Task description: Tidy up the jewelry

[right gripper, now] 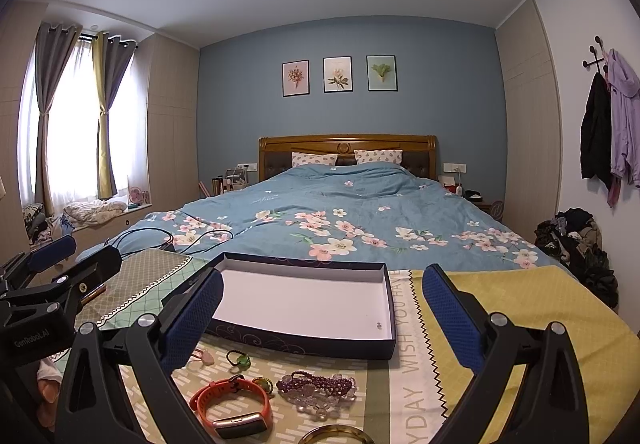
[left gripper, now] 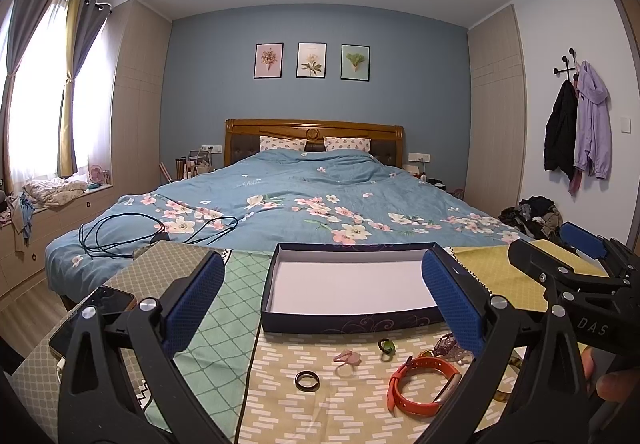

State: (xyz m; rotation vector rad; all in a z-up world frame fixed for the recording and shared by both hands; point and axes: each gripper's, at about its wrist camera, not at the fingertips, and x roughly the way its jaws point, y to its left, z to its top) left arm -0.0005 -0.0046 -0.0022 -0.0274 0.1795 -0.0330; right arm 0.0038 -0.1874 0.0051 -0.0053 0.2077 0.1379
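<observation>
A dark blue box (left gripper: 352, 321) with a white, bare floor lies open on the patterned cloth, also seen as the box (right gripper: 300, 342). In front of it lie a black ring (left gripper: 307, 380), a pink ring (left gripper: 347, 358), a green ring (left gripper: 386, 346), an orange wristband (left gripper: 424, 384) and purple beads (left gripper: 448, 344). The right wrist view shows the orange wristband (right gripper: 232, 404), purple beads (right gripper: 320, 384), green ring (right gripper: 239, 359) and an amber bangle (right gripper: 336, 434). My left gripper (left gripper: 324, 264) is open above the items, holding nothing. My right gripper (right gripper: 323, 278) is open too, with nothing between its pads.
A phone (left gripper: 96, 312) lies on the cloth at the left. Black cables (left gripper: 120, 232) trail over the blue floral bed (left gripper: 320, 196) behind the table. The right gripper (left gripper: 560, 248) hangs close beside the left one. A pile of clothes (right gripper: 576, 240) sits on the floor at the right.
</observation>
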